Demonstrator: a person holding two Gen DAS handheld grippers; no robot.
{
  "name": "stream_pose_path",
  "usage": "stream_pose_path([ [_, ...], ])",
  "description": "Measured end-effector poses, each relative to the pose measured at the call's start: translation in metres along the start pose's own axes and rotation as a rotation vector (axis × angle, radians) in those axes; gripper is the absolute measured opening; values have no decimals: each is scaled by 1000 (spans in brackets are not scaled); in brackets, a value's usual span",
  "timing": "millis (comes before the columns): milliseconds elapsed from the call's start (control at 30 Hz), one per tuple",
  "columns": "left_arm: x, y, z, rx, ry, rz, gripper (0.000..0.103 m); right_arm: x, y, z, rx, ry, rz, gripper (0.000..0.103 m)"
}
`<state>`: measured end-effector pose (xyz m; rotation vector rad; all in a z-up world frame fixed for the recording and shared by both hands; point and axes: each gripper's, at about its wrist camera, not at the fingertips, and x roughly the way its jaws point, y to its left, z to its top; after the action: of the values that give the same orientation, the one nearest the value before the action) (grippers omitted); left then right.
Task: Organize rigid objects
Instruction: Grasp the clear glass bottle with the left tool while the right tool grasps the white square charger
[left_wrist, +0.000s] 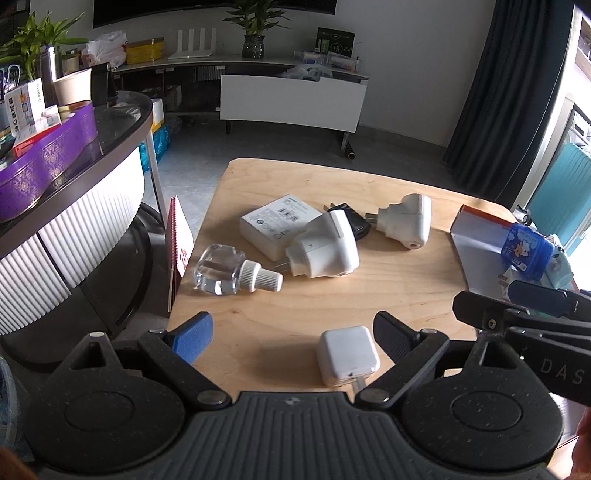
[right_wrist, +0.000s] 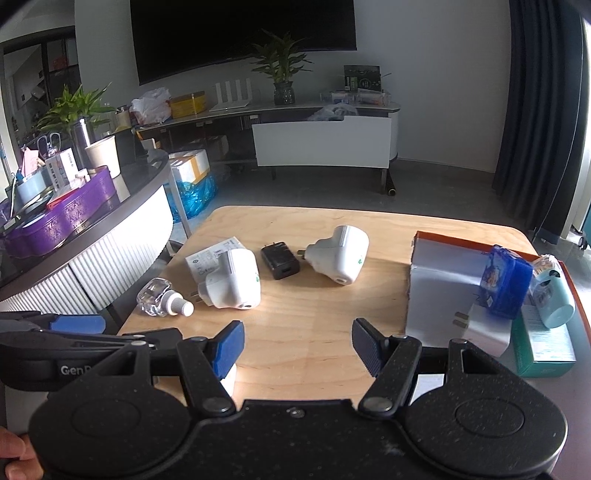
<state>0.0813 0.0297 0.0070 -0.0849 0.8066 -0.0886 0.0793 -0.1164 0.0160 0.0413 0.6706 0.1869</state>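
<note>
In the box (right_wrist: 424, 258) at three o'clock sit some items; five lie loose; both grippers (left_wrist: 291, 338) (right_wrist: 297, 349) gape empty.

i'm looking into what reads as a home living room. a large dark tv (right_wrist: 243, 37) hangs on the white wall above a long low media console (right_wrist: 321, 136) holding potted plants (right_wrist: 282, 79), a white router (right_wrist: 233, 94) and boxes. dark curtains (right_wrist: 535, 110) cover a window at the right. a curved counter (left_wrist: 74, 206) at the left carries a purple tin (left_wrist: 48, 162) and household clutter, near a small wooden table (right_wrist: 314, 339).
</note>
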Motion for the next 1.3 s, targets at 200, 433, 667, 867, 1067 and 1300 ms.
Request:
stream_pose_path([
  [200, 4, 9, -3, -1, 1, -6, 96, 6, 7, -2, 1, 7, 3, 78],
  [433, 25, 37, -11, -11, 19, 6, 102, 16, 19, -16, -11, 42, 15, 79],
  [667, 54, 46, -2, 18, 29, -11, 103, 22, 27, -30, 4, 60, 35, 79],
  [867, 79, 38, 4, 103, 12, -1, 103, 24, 30, -37, 29, 59, 42, 79],
  [1067, 87, 44, 7, 81, -14, -14, 103, 31, 37, -42, 30, 78, 52, 79],
  [1300, 87, 37, 6, 134, -72, -38, 81, 47, 53, -44, -2, 95, 80, 80],
])
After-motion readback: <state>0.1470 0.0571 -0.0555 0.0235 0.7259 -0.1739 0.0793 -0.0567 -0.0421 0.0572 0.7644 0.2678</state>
